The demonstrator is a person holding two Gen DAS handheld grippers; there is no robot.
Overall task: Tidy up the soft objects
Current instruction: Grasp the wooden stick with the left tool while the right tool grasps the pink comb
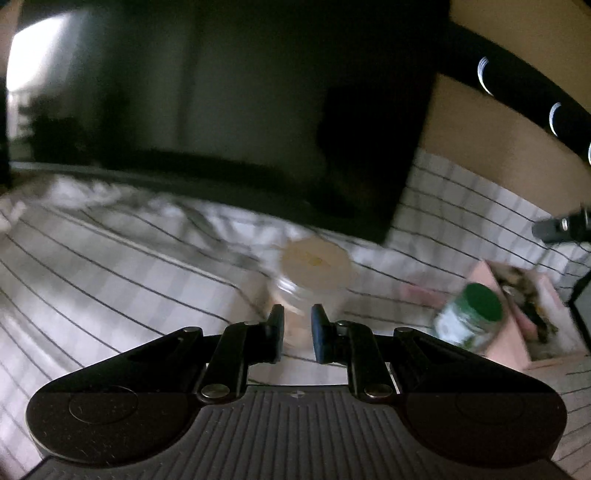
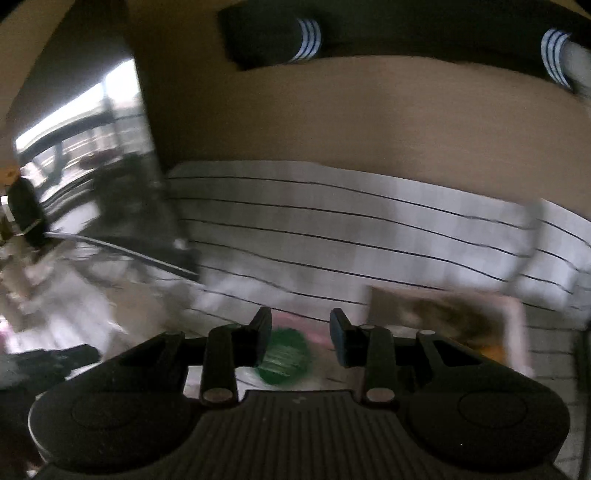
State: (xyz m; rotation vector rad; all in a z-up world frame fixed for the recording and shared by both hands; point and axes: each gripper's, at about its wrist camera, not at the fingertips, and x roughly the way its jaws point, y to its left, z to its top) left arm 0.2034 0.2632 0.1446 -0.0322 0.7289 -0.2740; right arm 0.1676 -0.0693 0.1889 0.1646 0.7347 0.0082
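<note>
My left gripper [image 1: 298, 325] is shut down to a narrow gap with nothing in it. Just beyond its tips a clear jar with a cream lid [image 1: 317, 262] stands on the white cloth with thin black stripes [image 1: 110, 288]. My right gripper [image 2: 300, 332] is open. A green-lidded jar [image 2: 284, 356] shows blurred low between its fingers, and the pads do not press on it. That same jar [image 1: 471, 317] leans at the right in the left wrist view. Black fabric with white stripe bands [image 2: 273, 33] lies along the top of a tan surface.
A large dark screen [image 1: 221, 110] stands at the back, and it shows reflective [image 2: 92, 166] at the left in the right wrist view. A pink box with a dark flowered picture [image 1: 517, 295] [image 2: 447, 317] lies by the green-lidded jar. Blurred clutter [image 2: 44, 295] fills the left.
</note>
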